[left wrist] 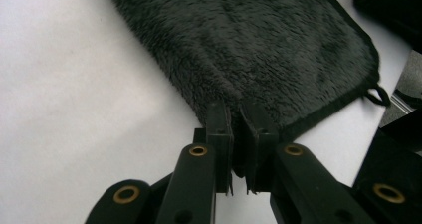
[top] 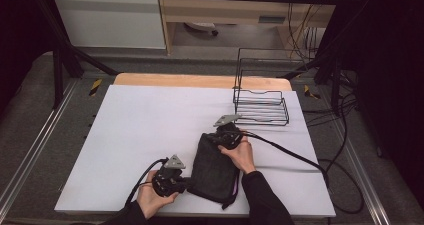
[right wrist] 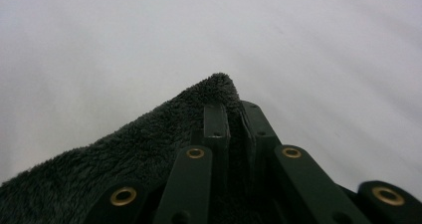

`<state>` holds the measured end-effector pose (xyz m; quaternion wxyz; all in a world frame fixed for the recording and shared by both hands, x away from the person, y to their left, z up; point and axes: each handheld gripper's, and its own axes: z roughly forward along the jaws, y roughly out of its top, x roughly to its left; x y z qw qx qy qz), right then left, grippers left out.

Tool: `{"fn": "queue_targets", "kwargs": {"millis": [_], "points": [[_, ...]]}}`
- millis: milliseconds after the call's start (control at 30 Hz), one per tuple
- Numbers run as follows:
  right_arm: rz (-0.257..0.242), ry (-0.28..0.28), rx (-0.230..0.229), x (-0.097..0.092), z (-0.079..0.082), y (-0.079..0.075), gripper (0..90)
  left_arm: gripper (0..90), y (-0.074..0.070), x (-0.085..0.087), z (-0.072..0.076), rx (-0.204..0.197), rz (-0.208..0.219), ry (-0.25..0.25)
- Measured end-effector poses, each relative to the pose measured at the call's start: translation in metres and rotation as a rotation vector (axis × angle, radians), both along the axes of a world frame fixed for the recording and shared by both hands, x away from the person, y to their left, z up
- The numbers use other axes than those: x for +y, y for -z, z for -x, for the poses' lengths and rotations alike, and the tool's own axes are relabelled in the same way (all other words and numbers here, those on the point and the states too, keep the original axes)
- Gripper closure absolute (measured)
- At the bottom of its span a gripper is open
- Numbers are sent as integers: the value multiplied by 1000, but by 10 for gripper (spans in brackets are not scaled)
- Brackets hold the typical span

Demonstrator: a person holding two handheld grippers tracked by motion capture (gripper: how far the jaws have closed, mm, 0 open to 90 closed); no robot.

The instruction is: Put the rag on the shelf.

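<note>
Left gripper view: fingers [left wrist: 219, 129] nearly closed, pinching the black towel [left wrist: 259, 50]; right gripper [right wrist: 234, 114] likewise.

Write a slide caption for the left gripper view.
Left gripper fingers pinch the near edge of a dark fleece cloth lying on the white table.

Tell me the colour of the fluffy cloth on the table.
The cloth is very dark grey, nearly black, with a black stitched edge; clearest in the left gripper view.

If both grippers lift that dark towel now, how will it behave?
Probably floppy: the towel is plush pile folded flat, so it should sag between the left gripper and right gripper. Likely light. Its fuzzy surface should resist slipping.
</note>
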<state>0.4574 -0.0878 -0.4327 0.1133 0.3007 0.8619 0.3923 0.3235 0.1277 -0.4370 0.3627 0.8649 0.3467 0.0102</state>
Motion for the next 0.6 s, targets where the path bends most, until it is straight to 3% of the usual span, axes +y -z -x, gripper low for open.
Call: {"fn": "queue_targets", "kwargs": {"millis": [100, 233, 267, 333, 367, 400, 467, 500, 533, 600], "points": [[26, -43, 3, 17, -5, 7, 834, 825, 0, 0, 2, -8, -5, -3], [15, -31, 15, 18, -7, 10, 805, 817, 1, 1, 2, -6, -1, 0], [9, -13, -14, 16, -6, 8, 725, 800, 1, 1, 1, -6, 0, 0], [-13, 3, -20, 15, -4, 5, 699, 787, 0, 3, 1, -4, 7, 0], [-85, 37, -18, 7, -1, -4, 562, 743, -2, 6, -1, -8, 19, -5], [-85, 37, -18, 7, -1, -4, 562, 722, -2, 6, -1, -8, 19, -5], [-99, 129, -58, -12, 8, -20, 432, 681, -5, 11, -4, -22, 39, -31], [-99, 129, -58, -12, 8, -20, 432, 667, -5, 11, -4, -22, 39, -31], [-114, 166, -48, -29, 17, -24, 387, 654, -6, 12, -5, -25, 35, -36], [-117, 192, -40, -38, 22, -23, 366, 644, -6, 14, -8, -26, 33, -49]]}}
